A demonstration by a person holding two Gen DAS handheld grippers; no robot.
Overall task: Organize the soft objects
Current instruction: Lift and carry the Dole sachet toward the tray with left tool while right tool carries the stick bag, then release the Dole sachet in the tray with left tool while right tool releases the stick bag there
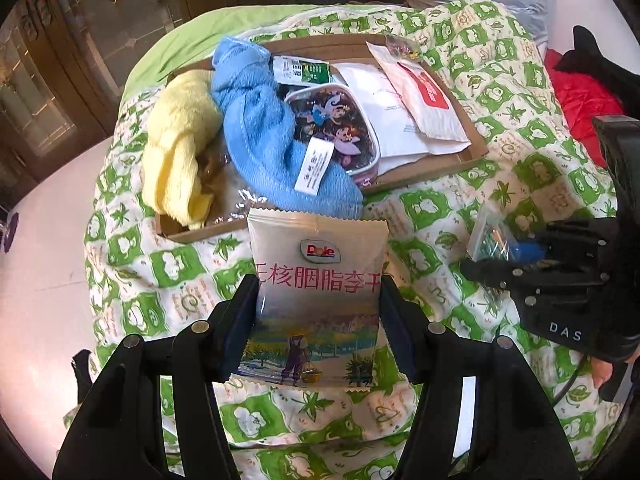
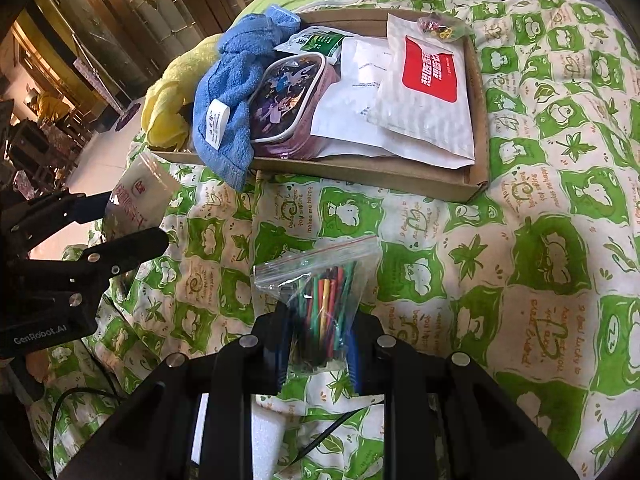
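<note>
My left gripper [image 1: 318,312] is shut on a Dole snack pouch [image 1: 316,280], held upright above the green-and-white quilt [image 1: 460,208] just before the cardboard tray [image 1: 464,160]. The same pouch [image 2: 140,196] and left gripper [image 2: 136,220] appear at the left of the right wrist view. My right gripper [image 2: 320,344] is shut on a clear zip bag of coloured sticks [image 2: 324,292], lifted over the quilt [image 2: 480,264]. That bag [image 1: 490,238] shows at the right of the left wrist view, in the right gripper [image 1: 500,260]. The tray [image 2: 360,176] holds a yellow towel [image 1: 180,148], a blue towel [image 1: 260,136], a cartoon pouch [image 1: 336,124] and white mailers [image 1: 416,92].
A green sachet [image 1: 304,70] and a small bag of beads [image 1: 402,46] also lie in the tray. A red garment [image 1: 580,100] lies at the right of the bed. Pale floor [image 1: 44,280] lies left of the bed, with dark wooden furniture [image 2: 100,40] behind.
</note>
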